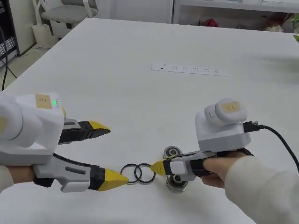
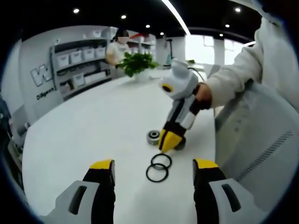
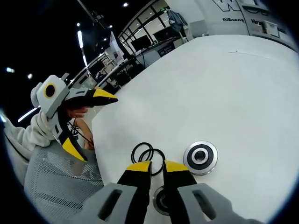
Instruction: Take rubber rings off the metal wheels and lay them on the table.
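Two black rubber rings (image 1: 137, 173) (image 2: 159, 167) (image 3: 148, 154) lie overlapping on the white table (image 1: 140, 93). One metal wheel (image 1: 172, 152) (image 2: 153, 136) (image 3: 200, 157) lies flat just beyond them. A second wheel (image 1: 176, 182) (image 3: 161, 200) sits under my right gripper (image 1: 157, 167) (image 3: 158, 166) (image 2: 169, 141), whose yellow tips are shut right beside the rings with nothing between them. My left gripper (image 1: 110, 151) (image 2: 154, 164) (image 3: 88, 122) stands wide open to the left of the rings, one jaw close to the nearer ring, holding nothing.
A white power strip (image 1: 189, 69) lies farther out on the table. Chairs (image 1: 65, 14) stand past the far left corner. A potted plant (image 2: 136, 63) stands at a far table edge, a person (image 2: 117, 49) beyond it. The table's near edge lies close to my hands.
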The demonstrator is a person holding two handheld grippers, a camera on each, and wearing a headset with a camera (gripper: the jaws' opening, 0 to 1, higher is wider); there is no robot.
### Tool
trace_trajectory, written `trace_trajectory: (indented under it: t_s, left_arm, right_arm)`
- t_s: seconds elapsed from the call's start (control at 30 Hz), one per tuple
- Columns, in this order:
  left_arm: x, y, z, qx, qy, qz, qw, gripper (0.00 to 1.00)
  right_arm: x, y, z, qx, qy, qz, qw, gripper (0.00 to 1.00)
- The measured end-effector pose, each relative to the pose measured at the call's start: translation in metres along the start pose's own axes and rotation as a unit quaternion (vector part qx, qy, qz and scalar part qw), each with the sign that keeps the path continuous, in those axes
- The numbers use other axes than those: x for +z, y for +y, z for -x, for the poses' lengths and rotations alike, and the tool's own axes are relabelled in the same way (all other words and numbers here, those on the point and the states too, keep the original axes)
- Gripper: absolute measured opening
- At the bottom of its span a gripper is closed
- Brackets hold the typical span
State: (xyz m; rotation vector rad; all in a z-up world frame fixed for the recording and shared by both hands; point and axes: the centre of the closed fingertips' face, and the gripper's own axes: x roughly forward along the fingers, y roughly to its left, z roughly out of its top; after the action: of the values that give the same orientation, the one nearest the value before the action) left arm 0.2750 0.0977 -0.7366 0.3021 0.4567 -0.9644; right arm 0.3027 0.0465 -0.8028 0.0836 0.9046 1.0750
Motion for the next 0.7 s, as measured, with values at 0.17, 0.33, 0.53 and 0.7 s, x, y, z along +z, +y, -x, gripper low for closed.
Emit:
trace_trajectory:
  t_s: [0.17,0.33,0.53,0.7]
  left_arm:
    - [0.000,-0.001,0.000,-0.001,-0.001,-0.001,1.0000,0.69]
    - [0.000,0.000,0.000,0.000,-0.001,0.000,1.0000,0.70]
    - [0.002,-0.001,0.001,0.000,-0.004,-0.001,1.0000,0.71]
    - [0.003,0.000,0.001,0.001,-0.006,-0.001,1.0000,0.72]
  right_arm:
    - [0.002,-0.001,0.003,-0.004,-0.004,0.003,1.0000,0.09]
    - [0.009,0.000,0.008,-0.003,-0.014,0.009,0.9999,0.11]
    - [0.015,0.004,0.014,-0.003,-0.021,0.029,0.9994,0.14]
    - [0.026,0.005,0.022,-0.004,-0.037,0.039,0.9985,0.19]
